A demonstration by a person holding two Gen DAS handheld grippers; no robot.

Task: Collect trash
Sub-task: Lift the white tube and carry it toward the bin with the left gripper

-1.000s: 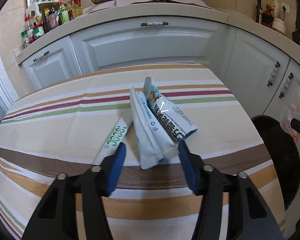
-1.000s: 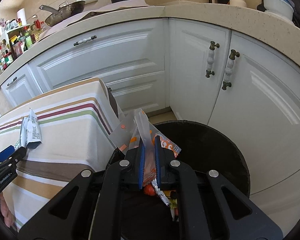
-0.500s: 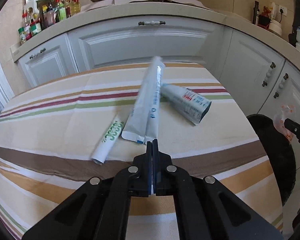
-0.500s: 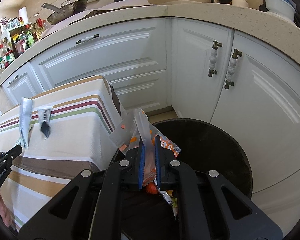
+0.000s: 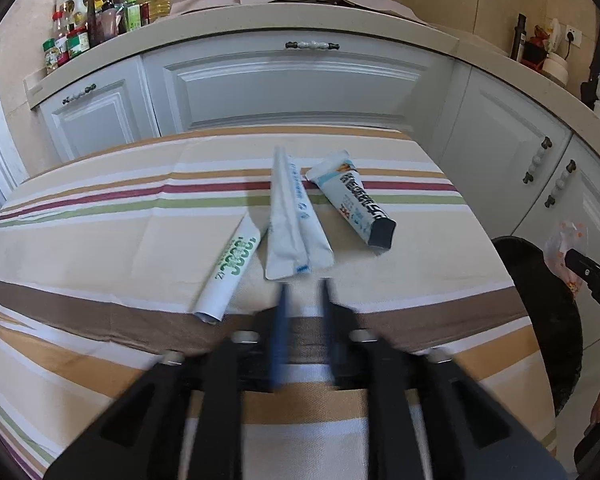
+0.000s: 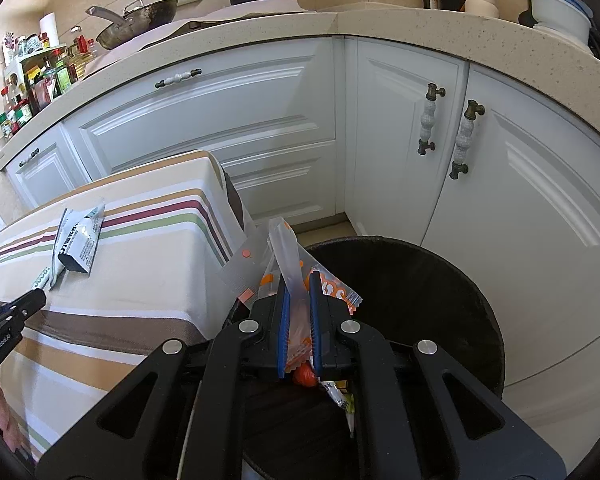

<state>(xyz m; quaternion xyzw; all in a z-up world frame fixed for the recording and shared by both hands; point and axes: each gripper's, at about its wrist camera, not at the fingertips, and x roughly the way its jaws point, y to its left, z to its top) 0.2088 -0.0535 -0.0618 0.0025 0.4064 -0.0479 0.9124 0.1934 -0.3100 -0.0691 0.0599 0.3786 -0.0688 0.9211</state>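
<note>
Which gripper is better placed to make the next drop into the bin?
Right. The right gripper holds the orange-printed wrapper above the black bin; the left gripper is open, empty, over the table.

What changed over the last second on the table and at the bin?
The left gripper closed on the white pouch, lifted it, then let go; it lies flat again, jaws apart. The blue-white tube slid off beside it. The right gripper still holds the orange wrapper over the bin.

left gripper [image 6: 4, 320]: "GenRobot.AI" | right gripper [image 5: 596, 288]: "DAS", partly cut off
</note>
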